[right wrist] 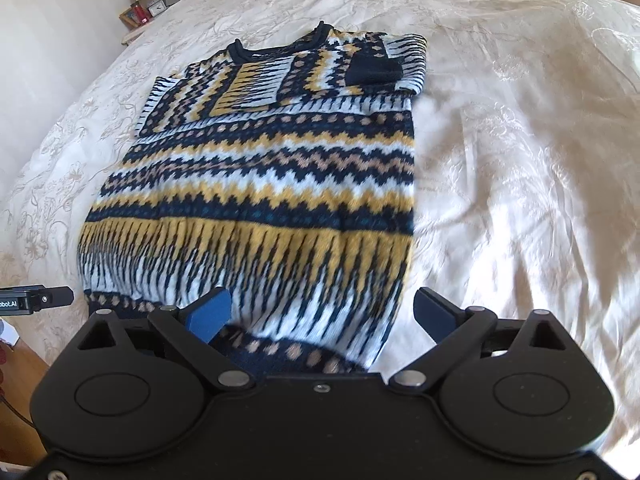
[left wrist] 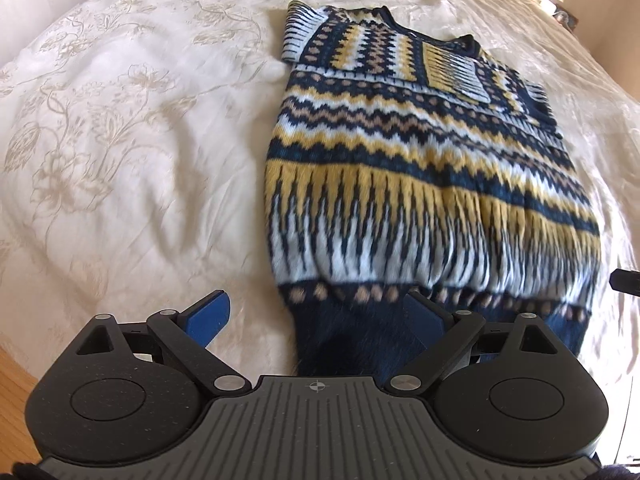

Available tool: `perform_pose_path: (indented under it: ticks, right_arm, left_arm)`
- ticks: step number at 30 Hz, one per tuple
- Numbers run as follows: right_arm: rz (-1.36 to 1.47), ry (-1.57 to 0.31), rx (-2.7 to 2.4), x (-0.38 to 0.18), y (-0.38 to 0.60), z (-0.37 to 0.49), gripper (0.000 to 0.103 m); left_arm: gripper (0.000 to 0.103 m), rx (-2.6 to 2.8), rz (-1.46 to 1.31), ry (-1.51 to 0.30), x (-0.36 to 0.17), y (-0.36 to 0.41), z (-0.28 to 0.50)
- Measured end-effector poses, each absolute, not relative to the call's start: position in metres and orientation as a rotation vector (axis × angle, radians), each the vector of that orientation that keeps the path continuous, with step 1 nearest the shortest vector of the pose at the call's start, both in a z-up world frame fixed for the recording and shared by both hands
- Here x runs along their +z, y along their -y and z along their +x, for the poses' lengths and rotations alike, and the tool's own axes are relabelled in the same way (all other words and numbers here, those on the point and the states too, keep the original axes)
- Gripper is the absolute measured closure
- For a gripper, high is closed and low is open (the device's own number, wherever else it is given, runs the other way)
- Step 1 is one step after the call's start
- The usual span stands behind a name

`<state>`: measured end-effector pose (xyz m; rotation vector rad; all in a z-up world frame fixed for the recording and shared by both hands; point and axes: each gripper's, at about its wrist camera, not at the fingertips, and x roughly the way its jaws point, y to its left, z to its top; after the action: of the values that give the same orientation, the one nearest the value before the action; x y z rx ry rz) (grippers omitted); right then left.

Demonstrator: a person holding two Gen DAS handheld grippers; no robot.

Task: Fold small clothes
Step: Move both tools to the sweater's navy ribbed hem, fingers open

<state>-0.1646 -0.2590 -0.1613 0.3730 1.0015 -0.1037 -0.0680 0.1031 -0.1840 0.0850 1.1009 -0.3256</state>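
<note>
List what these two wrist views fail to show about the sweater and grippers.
- Sweater hem corners: hidden behind each gripper body in both views.
- Left gripper and right gripper: whether the fingers touch the knit is unclear; motion blur.
- Bedside clock face: too small, right wrist view.

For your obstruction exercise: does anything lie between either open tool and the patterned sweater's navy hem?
Nothing visible does. The left tool and right tool both sit open at the navy, yellow and white knitted sweater hem.
</note>
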Motion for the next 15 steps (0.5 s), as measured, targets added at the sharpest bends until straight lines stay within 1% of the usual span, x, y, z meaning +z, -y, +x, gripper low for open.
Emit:
perform_pose_path:
  ticks: [7, 15]
  right_arm:
    - [0.367, -1.014, -0.111, -0.167, 0.227, -0.191, 0.004]
    - [0.4, -1.021, -0.101, -0.184, 0.214, -0.207, 0.004]
  left_arm:
    - [0.009, -0.371, 0.109, -1.086, -0.191, -0.12, -0.081]
    - [0.009, -0.431, 0.144, -1.09, -0.208, -0.119, -0.086]
